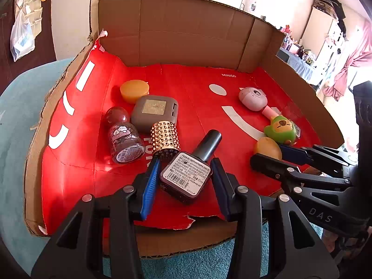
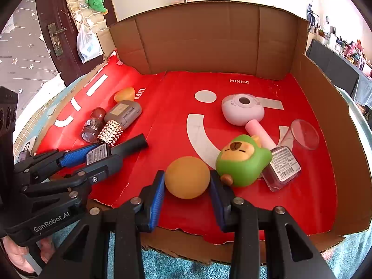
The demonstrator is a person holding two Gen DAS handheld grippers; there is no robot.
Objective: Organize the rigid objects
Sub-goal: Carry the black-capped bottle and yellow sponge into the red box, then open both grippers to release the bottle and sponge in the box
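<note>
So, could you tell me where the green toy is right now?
In the right wrist view the green toy lies right of centre on the red tray floor, between the orange ball and the nail polish bottle.

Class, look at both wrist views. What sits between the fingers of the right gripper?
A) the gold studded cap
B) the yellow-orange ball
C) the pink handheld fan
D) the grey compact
B: the right gripper has its blue pads against both sides of the yellow-orange ball.
</note>
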